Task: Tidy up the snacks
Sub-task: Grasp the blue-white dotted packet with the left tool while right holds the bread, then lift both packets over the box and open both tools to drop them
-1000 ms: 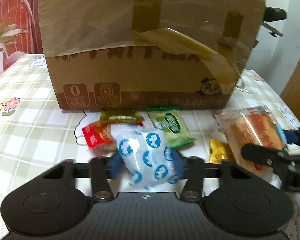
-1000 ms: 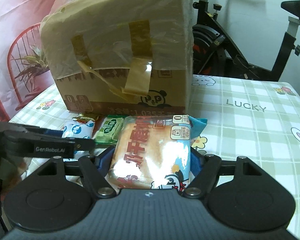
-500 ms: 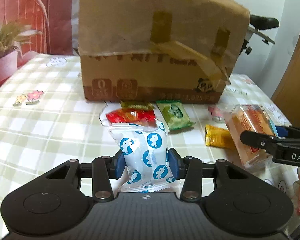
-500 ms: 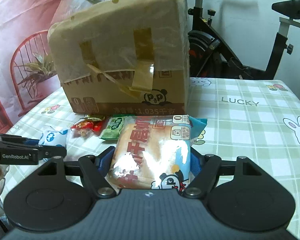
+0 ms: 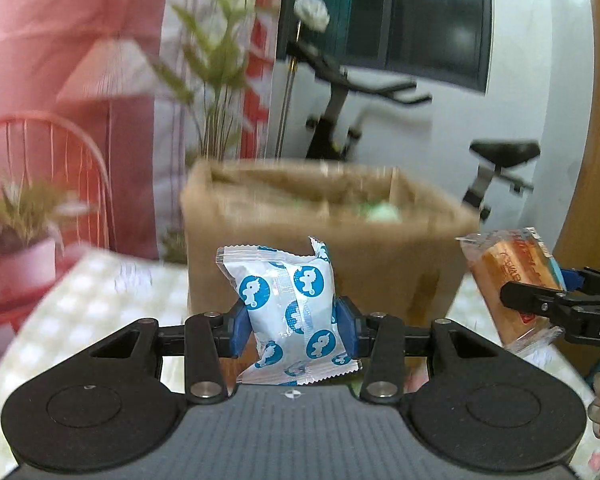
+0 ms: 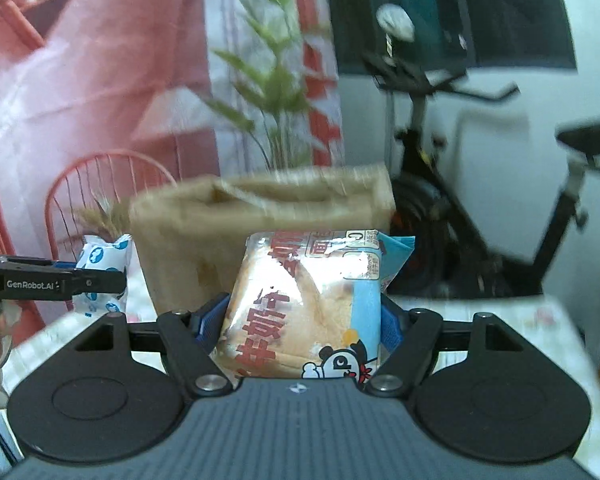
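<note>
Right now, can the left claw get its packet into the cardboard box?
Probably yes. The left claw grips the blue-and-white packet in front of the cardboard box, whose top looks open. Nothing sits between them; the right claw with the bread packet is off to the side.

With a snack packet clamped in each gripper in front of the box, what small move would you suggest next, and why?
Probably carry both forward over the cardboard box: its open top shows, and the left gripper grips the blue-and-white packet while the right gripper grips the bread packet, both short of it.
</note>
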`<state>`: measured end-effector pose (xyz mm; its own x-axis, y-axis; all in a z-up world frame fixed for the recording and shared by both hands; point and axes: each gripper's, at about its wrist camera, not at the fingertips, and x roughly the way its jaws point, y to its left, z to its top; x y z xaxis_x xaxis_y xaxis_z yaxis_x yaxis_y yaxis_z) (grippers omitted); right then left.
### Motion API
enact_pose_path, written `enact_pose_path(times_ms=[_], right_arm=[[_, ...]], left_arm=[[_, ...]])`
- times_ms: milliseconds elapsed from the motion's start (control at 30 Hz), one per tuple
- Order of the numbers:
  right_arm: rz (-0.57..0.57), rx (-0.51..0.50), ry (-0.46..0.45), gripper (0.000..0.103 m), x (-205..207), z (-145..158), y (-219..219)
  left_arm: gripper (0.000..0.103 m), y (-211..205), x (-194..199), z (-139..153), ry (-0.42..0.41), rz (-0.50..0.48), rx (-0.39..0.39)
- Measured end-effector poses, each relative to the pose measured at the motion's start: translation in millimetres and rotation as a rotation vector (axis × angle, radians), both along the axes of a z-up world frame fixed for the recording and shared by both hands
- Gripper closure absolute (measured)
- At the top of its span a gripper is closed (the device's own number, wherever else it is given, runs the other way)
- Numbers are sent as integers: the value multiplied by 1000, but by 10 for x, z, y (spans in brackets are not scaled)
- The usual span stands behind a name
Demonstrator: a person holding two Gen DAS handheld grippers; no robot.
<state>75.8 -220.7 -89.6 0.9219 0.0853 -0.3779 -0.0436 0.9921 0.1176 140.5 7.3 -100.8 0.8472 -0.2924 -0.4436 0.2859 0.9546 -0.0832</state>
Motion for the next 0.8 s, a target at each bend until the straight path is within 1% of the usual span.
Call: enact_pose_path(times_ms=[133,233,300,400,467,567,633,667,700,767,800], right_arm=[[44,-54,-43,28,358,340,33],[58,-92,-71,28,740,479,74],[54,-99,-71,28,1047,530,93],[41,-107,-39,28,1475,514,90],[34,-114,-11,28,1705,467,60],[9,-96,34,28,1918,345,-13],[-14,-87,82,27,1997,235,-69],[-25,-85,108,27,2031,184,-90],[-27,-83,126,26,2034,151,-105],[-26,-87,115,21,1964,140,-125],[-22,-89,107,17,1919,148,-131]], left_arm=[[56,-56,280,278,-37,-11,-8],[56,-173,551,468,-72,-12,19],[56,-246,740,517,-81,-6,29],[56,-270,1091,568,-58,-3,17],[56,-294,1283,554,-48,4,32],[56,-306,1490,476,-20,5,69],[54,-306,1580,405,2,4,72],[45,-276,1569,384,9,8,75],[31,-277,1578,366,15,16,77],[23,-245,1567,361,13,17,73],[23,-246,1542,360,12,16,80]])
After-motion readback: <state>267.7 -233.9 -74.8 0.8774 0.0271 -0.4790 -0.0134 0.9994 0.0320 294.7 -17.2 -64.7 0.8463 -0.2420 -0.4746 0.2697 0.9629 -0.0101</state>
